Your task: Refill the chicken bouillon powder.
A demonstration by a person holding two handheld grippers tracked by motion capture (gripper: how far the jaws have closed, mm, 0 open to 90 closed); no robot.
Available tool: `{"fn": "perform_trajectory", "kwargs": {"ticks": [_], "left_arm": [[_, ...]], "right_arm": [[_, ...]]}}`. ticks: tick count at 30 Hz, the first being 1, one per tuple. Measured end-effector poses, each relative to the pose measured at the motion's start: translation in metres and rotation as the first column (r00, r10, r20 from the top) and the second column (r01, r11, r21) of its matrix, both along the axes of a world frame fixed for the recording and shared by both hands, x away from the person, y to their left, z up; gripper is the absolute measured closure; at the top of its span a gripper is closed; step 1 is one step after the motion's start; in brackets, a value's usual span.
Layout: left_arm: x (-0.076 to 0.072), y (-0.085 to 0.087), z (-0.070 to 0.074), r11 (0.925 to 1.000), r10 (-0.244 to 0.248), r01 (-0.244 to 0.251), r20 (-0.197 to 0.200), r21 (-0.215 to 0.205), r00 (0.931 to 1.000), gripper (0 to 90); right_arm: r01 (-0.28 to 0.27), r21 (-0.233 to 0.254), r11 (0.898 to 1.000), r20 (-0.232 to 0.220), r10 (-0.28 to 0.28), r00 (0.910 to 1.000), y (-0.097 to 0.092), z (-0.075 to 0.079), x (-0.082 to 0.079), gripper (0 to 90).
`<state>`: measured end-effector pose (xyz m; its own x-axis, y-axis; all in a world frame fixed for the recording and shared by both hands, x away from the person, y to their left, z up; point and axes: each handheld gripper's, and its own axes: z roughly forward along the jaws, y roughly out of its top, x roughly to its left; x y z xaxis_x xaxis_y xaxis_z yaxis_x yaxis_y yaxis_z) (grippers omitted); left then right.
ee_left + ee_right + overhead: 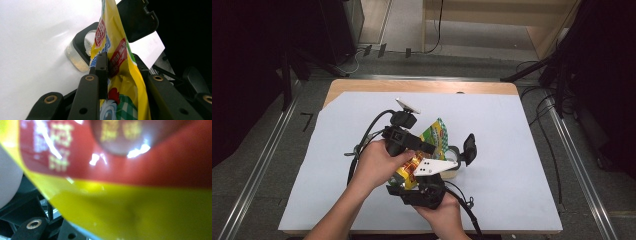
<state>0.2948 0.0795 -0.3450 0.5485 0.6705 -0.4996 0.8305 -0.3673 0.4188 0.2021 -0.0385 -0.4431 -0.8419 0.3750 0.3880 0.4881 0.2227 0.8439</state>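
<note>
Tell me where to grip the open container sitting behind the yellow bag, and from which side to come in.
Take the clear container across its see-through body, below the black collar, coming from the open white table on its far side. Its hinged black lid stands flipped up above, and the yellow seasoning bag with both grippers crowds the near side, so top and front look blocked.

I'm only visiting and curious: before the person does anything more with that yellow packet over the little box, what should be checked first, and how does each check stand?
1. Left gripper pinches the yellow packet: ok, the packet sits between its jaws.
2. Right gripper grips the packet: cannot tell, its own view is a blur of packet.
3. Clear container open: ok, its black lid stands flipped up.
4. Packet's top opened: cannot tell.
5. Container resting flat on the white sheet: ok.
</note>
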Motion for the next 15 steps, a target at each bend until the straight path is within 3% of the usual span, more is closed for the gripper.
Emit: {"fn": "perform_trajectory", "kwargs": {"ticks": [5,10,15], "left_arm": [[0.005,-0.001,-0.002,1.0,0.004,-0.004,-0.024,-0.004,0.9997,73.0],[0.014,-0.005,0.0,0.9998,-0.017,0.018,-0.05,0.009,0.9986,72.5],[0.022,-0.007,-0.002,0.999,-0.045,0.045,-0.069,-0.007,0.9966,69.6]], "right_arm": [[0.004,0.005,1.0,-0.015,-0.004,0.9999,0.0,0.0,0.002,64.1],[0.016,0.033,0.999,-0.036,-0.015,0.9992,-0.002,0.001,0.005,64.3],[0.023,0.051,0.998,-0.06,-0.02,0.998,-0.007,0.003,0.009,64.8]]}}
